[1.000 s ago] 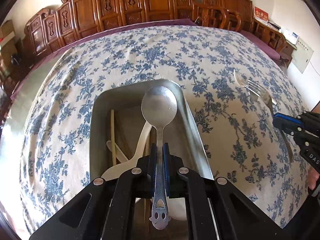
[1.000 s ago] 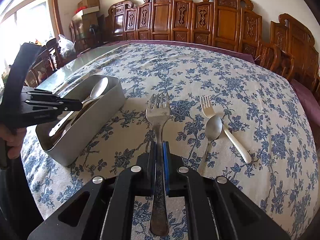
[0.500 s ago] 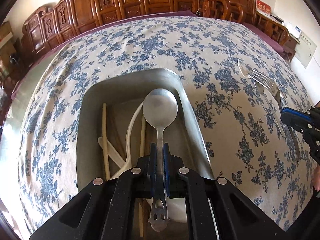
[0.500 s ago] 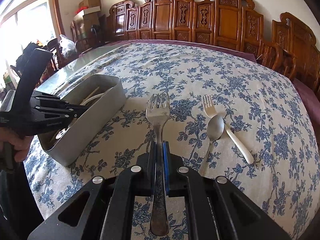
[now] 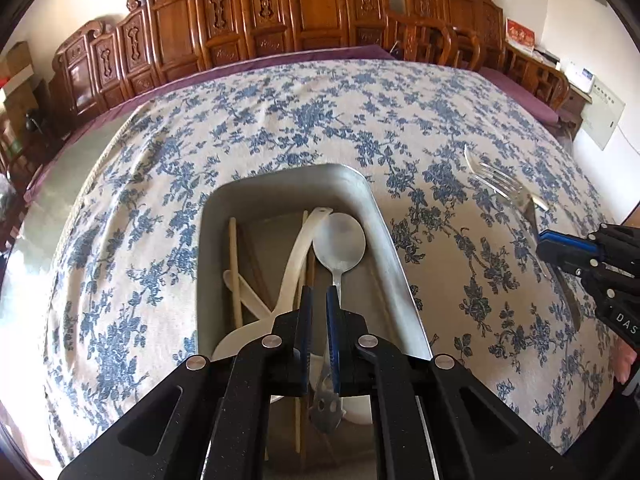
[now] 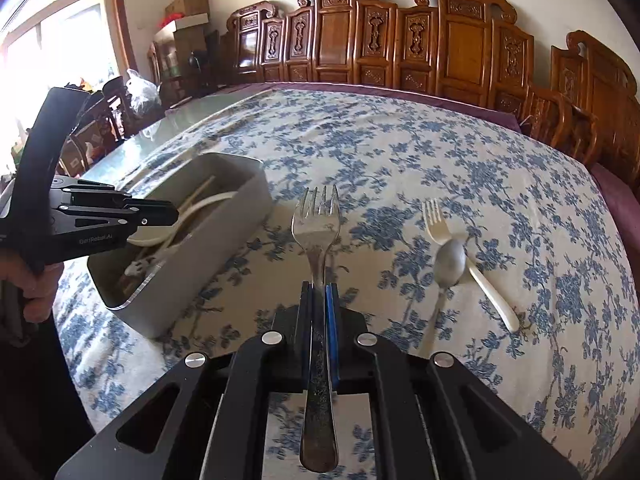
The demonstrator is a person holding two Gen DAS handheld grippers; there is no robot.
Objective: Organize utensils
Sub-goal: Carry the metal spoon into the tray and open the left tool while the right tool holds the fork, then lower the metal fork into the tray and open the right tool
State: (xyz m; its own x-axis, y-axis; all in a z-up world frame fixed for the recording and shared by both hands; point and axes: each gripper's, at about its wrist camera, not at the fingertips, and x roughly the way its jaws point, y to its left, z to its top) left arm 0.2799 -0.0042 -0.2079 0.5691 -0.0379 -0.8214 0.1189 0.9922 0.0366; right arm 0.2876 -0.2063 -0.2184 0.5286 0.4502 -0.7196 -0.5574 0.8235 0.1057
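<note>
Left gripper [image 5: 318, 300]: jaws slightly parted, empty; metal spoon [image 5: 339, 242] released, lying lengthwise in grey tray [image 5: 394, 248]. Right gripper [image 6: 319, 294]: clamped on metal fork [image 6: 316, 220], tines forward; tray lies left of it, long axis roughly parallel.

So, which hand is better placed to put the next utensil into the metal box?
The right. Its tongs grip the metal fork beside the metal box. The left tongs stand open over the box, and the metal spoon already lies inside.
</note>
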